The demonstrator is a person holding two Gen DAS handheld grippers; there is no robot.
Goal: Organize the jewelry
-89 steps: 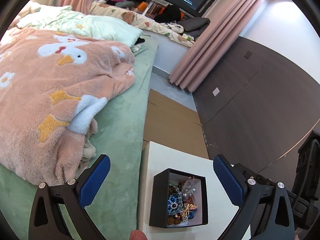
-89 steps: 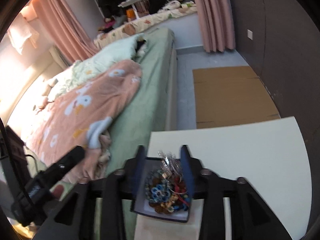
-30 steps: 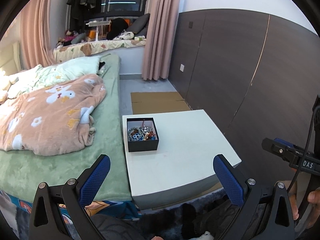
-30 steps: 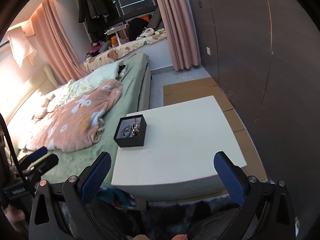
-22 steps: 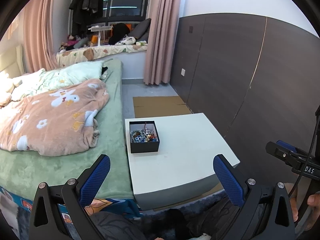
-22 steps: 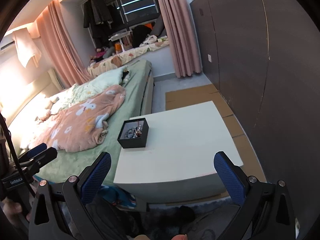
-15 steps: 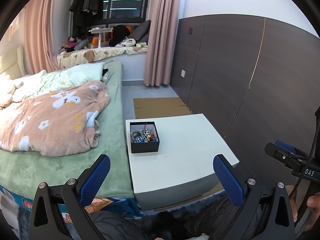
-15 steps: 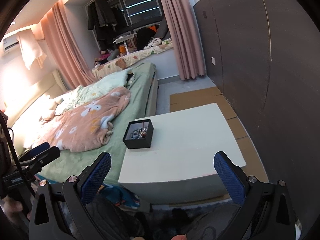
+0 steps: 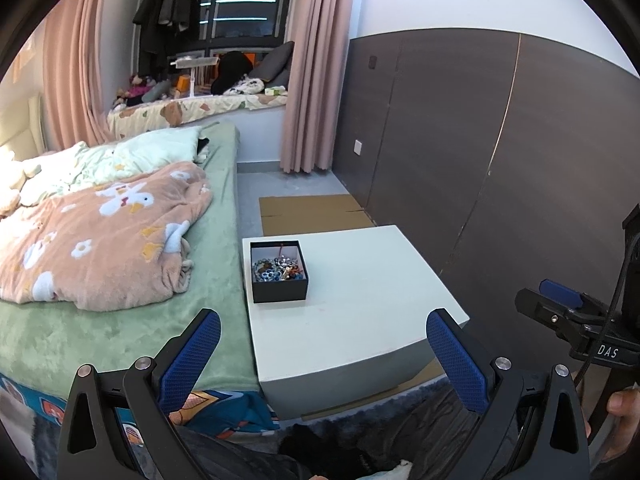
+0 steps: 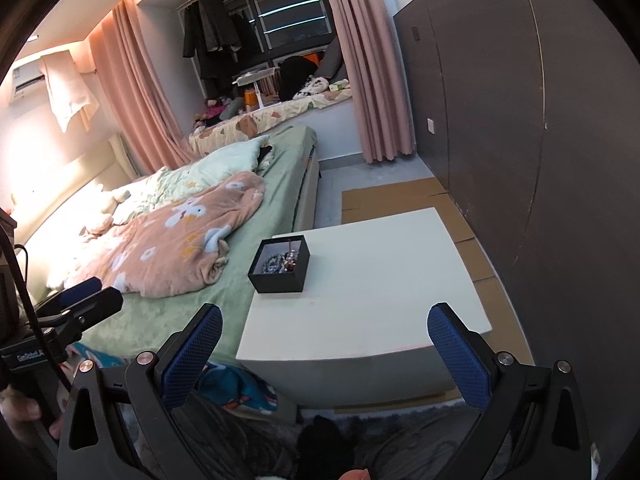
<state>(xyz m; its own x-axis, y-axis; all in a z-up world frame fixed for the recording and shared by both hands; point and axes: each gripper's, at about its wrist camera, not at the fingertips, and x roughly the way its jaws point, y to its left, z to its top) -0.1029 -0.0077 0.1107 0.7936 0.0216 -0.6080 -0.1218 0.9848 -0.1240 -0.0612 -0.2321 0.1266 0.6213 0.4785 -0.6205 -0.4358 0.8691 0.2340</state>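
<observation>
Jewelry box (image 9: 279, 276): small black open-top box, on white table (image 9: 360, 300), near table's far-left corner, bed side. Sits ahead of both sets of jaws, well apart from them, nothing touching it.
Jewelry (image 9: 278, 269): tangled heap inside box; blue beads, silvery bits, some red/orange. Single pieces too small to tell.
Left gripper (image 9: 323, 360): jaws wide open, holding nothing. Blue pads (image 9: 188, 360) spread; table's near edge shows between them, box ahead and slightly left of center.
Right gripper (image 10: 325, 354): jaws wide open too, empty. Box (image 10: 279, 266) ahead, a bit left of jaw midline; table (image 10: 380, 288) fills the gap between fingers.
Cross views: right gripper seen at right edge of left cam; left gripper seen at left edge of right cam, w/ a hand (image 10: 24, 412) on its handle.
Bed (image 9: 120, 320): green sheet, left of left jaw, against table's side.
Blanket (image 9: 100, 232): peach w/ duck print, bunched on bed, beyond left jaw.
Cardboard (image 9: 312, 208): flat on floor beyond table.
Wall panels (image 9: 480, 160): dark, right of right jaw.
</observation>
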